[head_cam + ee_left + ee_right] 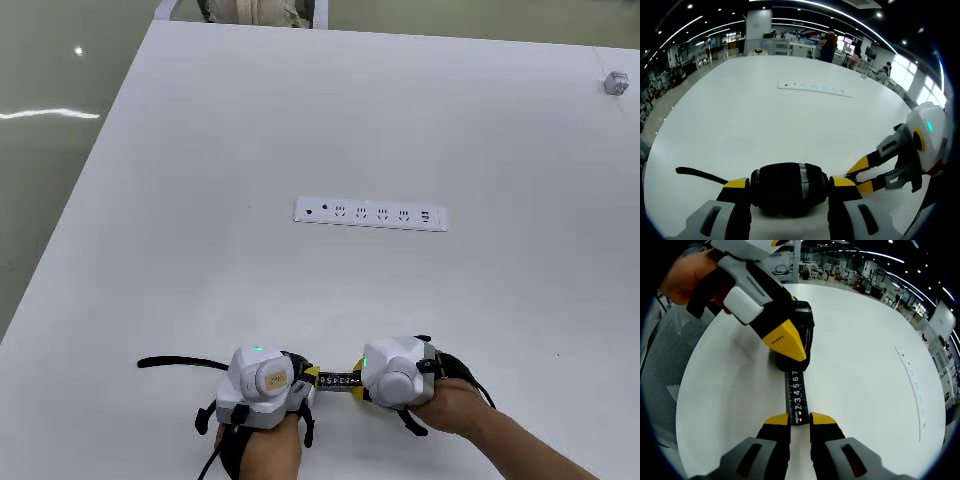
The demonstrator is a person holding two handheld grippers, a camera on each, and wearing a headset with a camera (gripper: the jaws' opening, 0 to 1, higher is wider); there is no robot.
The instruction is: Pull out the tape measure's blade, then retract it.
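Note:
A black tape measure case [789,186] sits on the white table [300,140], clamped between the yellow-tipped fingers of my left gripper [790,184]. The case [800,335] also lies ahead in the right gripper view, with the left gripper's yellow finger [785,340] across it. A short length of black blade [796,395] with white numbers runs from the case to my right gripper [800,419], which is shut on the blade's end. In the head view the blade [338,379] spans the small gap between the left gripper [305,378] and the right gripper [357,382]. A black strap [180,362] trails left from the case.
A white power strip [369,214] lies flat at mid-table, well beyond the grippers. A small grey object [616,83] sits near the far right edge. The table's near edge is close under the person's hands.

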